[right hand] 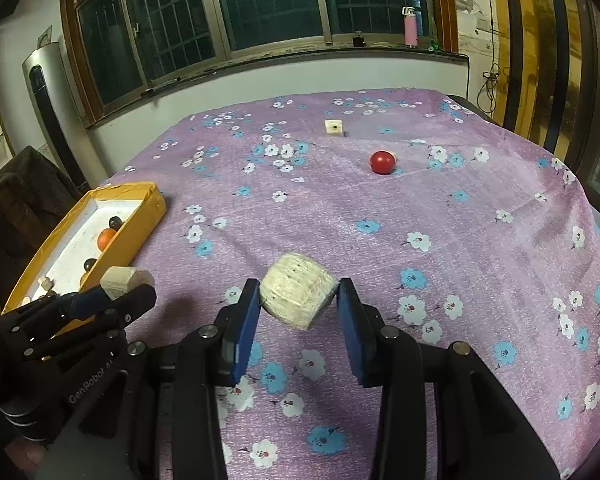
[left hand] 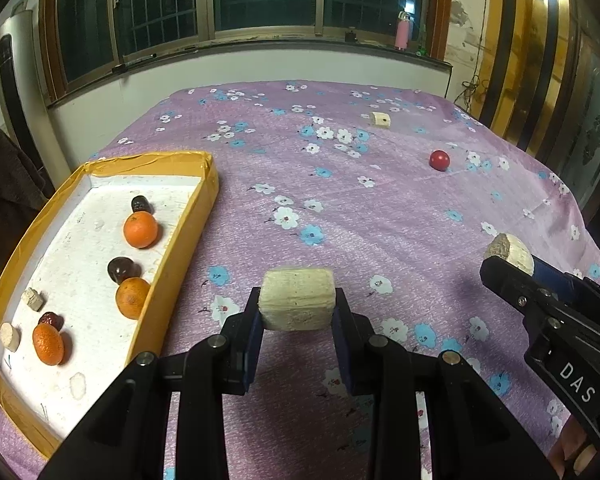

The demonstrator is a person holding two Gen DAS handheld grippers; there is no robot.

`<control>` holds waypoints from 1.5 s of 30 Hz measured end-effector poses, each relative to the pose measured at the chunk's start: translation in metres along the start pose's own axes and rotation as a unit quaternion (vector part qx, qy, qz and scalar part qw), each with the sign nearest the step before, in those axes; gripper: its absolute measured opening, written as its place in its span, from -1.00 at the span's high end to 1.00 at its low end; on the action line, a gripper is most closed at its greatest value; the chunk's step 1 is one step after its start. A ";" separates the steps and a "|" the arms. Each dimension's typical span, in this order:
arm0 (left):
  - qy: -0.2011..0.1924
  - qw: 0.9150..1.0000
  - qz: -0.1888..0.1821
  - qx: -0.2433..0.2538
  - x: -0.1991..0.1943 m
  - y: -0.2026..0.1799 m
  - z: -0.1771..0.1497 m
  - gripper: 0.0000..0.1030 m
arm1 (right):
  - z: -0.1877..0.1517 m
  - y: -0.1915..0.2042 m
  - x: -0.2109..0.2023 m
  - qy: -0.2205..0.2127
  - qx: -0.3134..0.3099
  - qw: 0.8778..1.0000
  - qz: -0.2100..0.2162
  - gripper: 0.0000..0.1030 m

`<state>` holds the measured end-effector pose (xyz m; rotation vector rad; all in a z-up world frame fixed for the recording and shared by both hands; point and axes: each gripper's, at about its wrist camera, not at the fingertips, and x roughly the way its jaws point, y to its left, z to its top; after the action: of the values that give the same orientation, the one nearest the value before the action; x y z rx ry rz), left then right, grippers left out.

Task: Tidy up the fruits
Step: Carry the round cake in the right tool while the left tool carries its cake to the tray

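**Inspector:** Starting at the left. What is the yellow-rimmed tray (left hand: 172, 240) holding?

**Assistant:** Its white floor is carrying three oranges (left hand: 140, 229), three dark, glossy fruits (left hand: 121, 269), and two pale chunks (left hand: 33, 299) near the close end. One dark fruit is sitting just beside each orange. The dark ones may be chestnuts or dates; the view is too small to settle it.

**Inspector:** And the left gripper (left hand: 298, 306)?

**Assistant:** It is clamping a pale squarish block (left hand: 297, 303) between its blue pads, above the floral purple cloth (left hand: 380, 216), just right of the tray's wall.

**Inspector:** Moving right.

**Assistant:** The right gripper (right hand: 298, 300) is grasping a pale round-ended chunk (right hand: 296, 296), tilted, both pads touching it, over the cloth and well apart from the tray.

**Inspector:** Anything lying loose?

**Assistant:** A red ball-shaped fruit (right hand: 382, 162) is resting on the cloth toward the far right, and a small pale cube (right hand: 334, 127) is standing beyond it, nearer the far edge. Both are sitting outside the tray.
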<state>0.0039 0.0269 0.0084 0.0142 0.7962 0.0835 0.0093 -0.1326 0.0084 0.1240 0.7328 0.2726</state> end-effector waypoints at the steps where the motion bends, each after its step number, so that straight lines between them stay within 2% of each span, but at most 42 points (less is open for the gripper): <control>1: 0.000 1.000 0.001 0.000 -0.001 0.001 0.000 0.39 | 0.000 0.001 0.000 0.000 -0.001 1.000 0.001 0.21; 14: -0.004 1.000 0.008 -0.014 -0.010 0.019 -0.002 0.39 | 0.000 0.012 -0.003 -0.001 -0.011 1.000 0.011 0.21; 26: -0.016 0.998 0.046 -0.051 -0.026 0.071 0.002 0.39 | 0.006 0.043 0.001 -0.004 -0.037 0.999 0.037 0.21; 34: -0.015 0.992 0.093 -0.087 -0.030 0.125 0.003 0.39 | 0.018 0.088 0.009 -0.004 -0.074 0.995 0.072 0.21; 45: -0.001 0.982 0.143 -0.123 -0.022 0.189 0.006 0.39 | 0.025 0.175 0.029 0.009 -0.140 0.981 0.132 0.20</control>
<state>-0.0206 0.2136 0.0369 -0.1058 0.7743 0.4533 0.0115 0.0425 0.0439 -0.0495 0.6878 0.6276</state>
